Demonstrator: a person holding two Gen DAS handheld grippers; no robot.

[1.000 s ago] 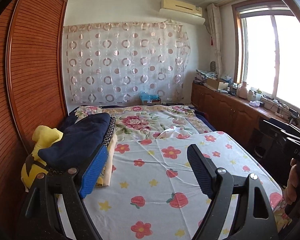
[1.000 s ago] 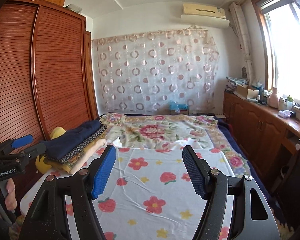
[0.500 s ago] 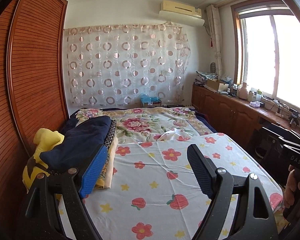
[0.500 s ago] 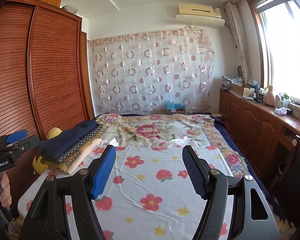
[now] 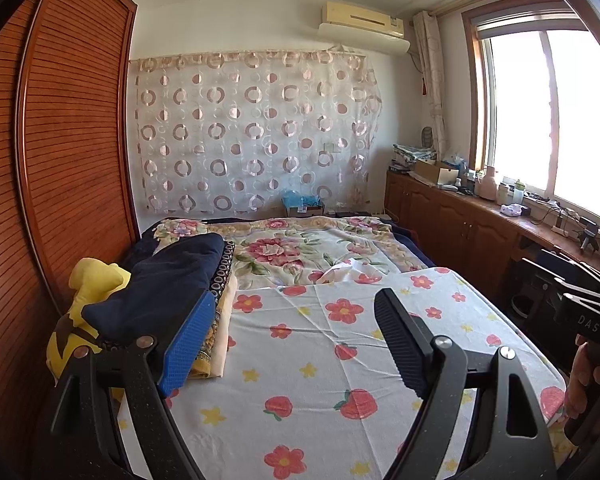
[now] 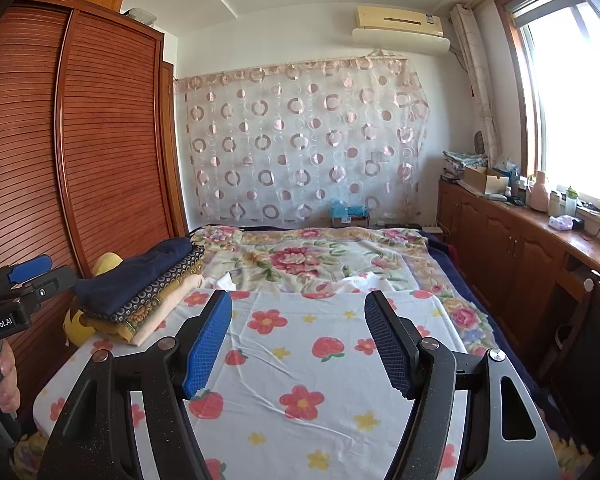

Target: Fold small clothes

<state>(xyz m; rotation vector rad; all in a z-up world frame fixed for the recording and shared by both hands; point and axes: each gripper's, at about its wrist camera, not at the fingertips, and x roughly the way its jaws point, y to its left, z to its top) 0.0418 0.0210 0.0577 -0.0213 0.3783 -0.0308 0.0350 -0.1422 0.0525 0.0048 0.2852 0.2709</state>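
A stack of folded clothes (image 5: 172, 280), dark navy on top, patterned and cream pieces beneath, lies at the left edge of the bed; it also shows in the right wrist view (image 6: 140, 284). My left gripper (image 5: 296, 312) is open and empty, held above the flowered sheet (image 5: 324, 360), just right of the stack. My right gripper (image 6: 298, 316) is open and empty above the same sheet (image 6: 300, 360), farther right. The left gripper's body shows at the left edge of the right wrist view (image 6: 16, 300).
A yellow plush toy (image 5: 88, 300) sits behind the stack against the wooden wardrobe (image 5: 60, 160). A floral quilt (image 5: 300, 248) covers the far bed. Wooden cabinets (image 6: 520, 248) with clutter run under the window at right. A dark chair (image 5: 556, 280) stands beside the bed.
Both grippers have tilted slightly upward and drawn back a little; the view of the room has shifted down. Both stay open and empty.
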